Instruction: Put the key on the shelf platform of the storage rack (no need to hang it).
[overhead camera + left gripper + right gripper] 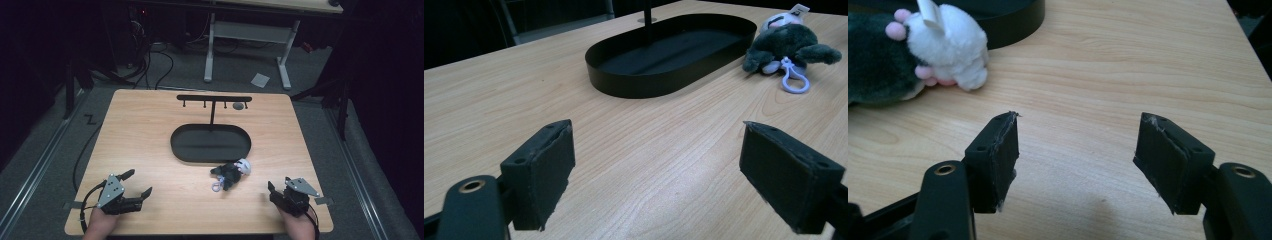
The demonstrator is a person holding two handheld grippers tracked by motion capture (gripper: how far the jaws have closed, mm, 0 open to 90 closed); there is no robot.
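A small plush toy (231,173), dark green with a white end and a pale purple clip ring, lies on the wooden table (150,130) just in front of a black oval tray (186,150). A black T-shaped hook stand (214,98) rises from the tray. My left gripper (139,182) rests open at the near left, with bare table between its jaws. My right gripper (277,187) sits open at the near right, right of the toy. In the left gripper view the plush toy (784,47) is far right beside the tray (634,82). The right gripper view has the plush toy (923,50) at top left.
A small grey disc (238,106) lies behind the tray near the stand's right end. Beyond the table stand a white desk frame (247,35) and cables on the floor. The table's edges are close to both hands.
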